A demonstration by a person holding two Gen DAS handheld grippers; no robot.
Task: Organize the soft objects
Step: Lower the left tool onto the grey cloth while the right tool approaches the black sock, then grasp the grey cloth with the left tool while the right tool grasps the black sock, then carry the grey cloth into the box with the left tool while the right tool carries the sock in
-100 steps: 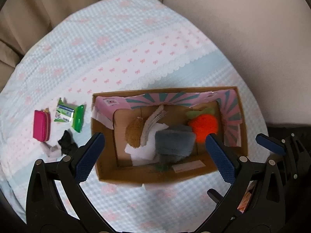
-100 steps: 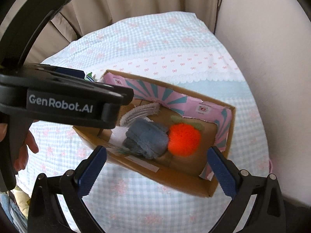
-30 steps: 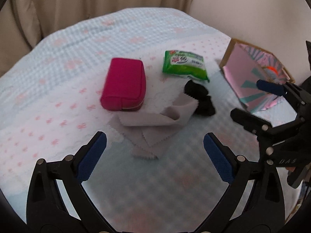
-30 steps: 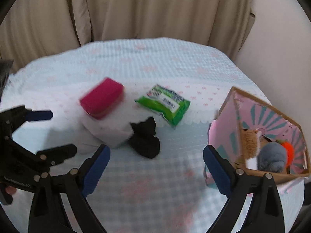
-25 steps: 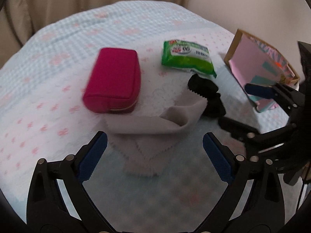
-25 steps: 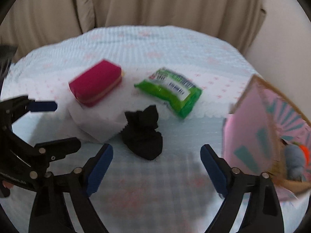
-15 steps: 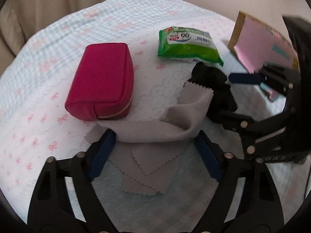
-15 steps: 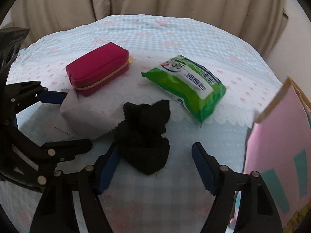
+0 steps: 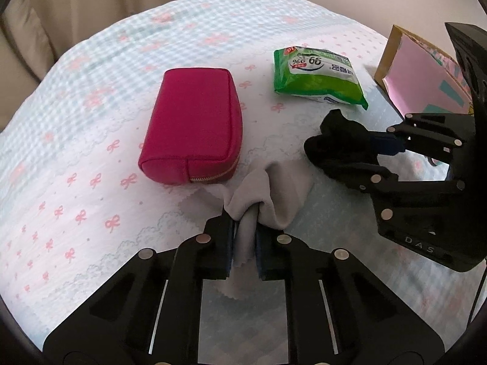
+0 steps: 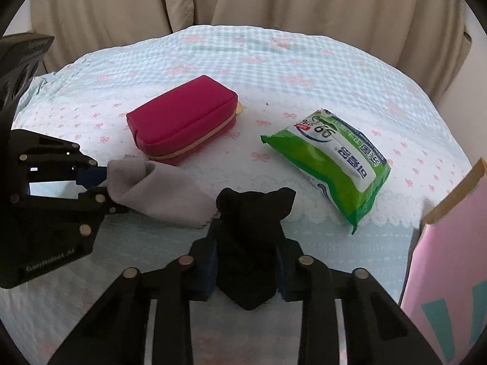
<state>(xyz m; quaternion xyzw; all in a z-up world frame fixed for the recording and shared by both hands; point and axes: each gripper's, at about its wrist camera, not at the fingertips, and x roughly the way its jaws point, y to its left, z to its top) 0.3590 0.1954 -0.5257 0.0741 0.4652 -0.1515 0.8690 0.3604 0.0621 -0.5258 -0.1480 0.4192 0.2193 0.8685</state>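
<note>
My left gripper [image 9: 245,243] is shut on a grey cloth [image 9: 274,188], bunched between its fingers on the bed; it also shows in the right wrist view [image 10: 158,188]. My right gripper [image 10: 246,261] is shut on a black cloth [image 10: 249,228], which also shows in the left wrist view [image 9: 338,146]. A magenta zip pouch [image 9: 194,124] [image 10: 182,121] lies just beyond the grey cloth. A green wipes pack [image 9: 316,79] [image 10: 331,164] lies to the right. The cardboard box with pink lining [image 9: 426,73] [image 10: 450,243] stands at the far right.
The bed cover [image 9: 91,152] is light blue gingham with a white band of pink bows. Beige curtains [image 10: 243,0] hang behind the bed. The two grippers are close together, side by side.
Both grippers moved down from the box to the cloths and closed. The left shut on the grey cloth, the right on the black cloth.
</note>
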